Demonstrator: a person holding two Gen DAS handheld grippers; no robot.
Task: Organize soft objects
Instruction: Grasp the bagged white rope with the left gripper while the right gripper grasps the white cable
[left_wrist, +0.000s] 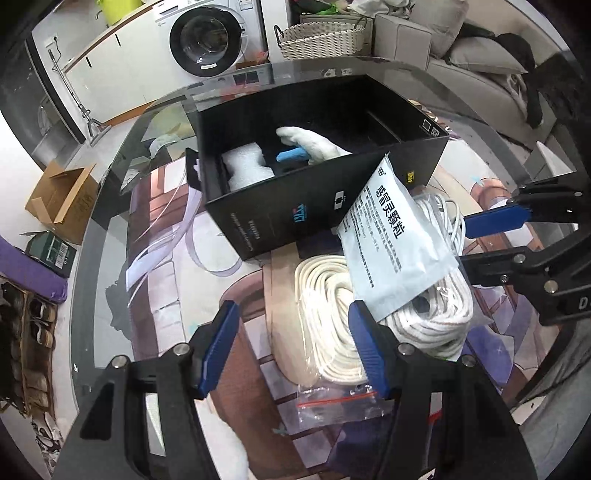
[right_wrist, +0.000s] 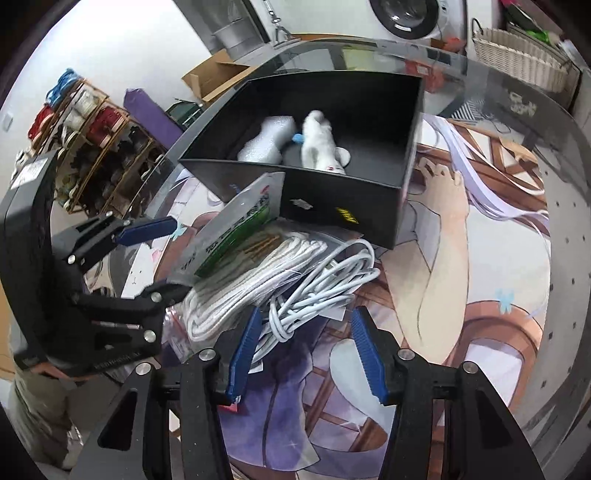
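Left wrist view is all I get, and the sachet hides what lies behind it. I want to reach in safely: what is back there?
Observer: From the right wrist view, a coil of white cable lies against the rope bundle, just in front of the black box.
Operator: Is the right gripper holding that coil?
Observer: No. The right gripper is open. The coil's near loops lie between its fingers, but they are not pinched.
Operator: And the sachet's hidden face?
Observer: The sachet carries a green printed panel on that side, and it leans against the box wall.
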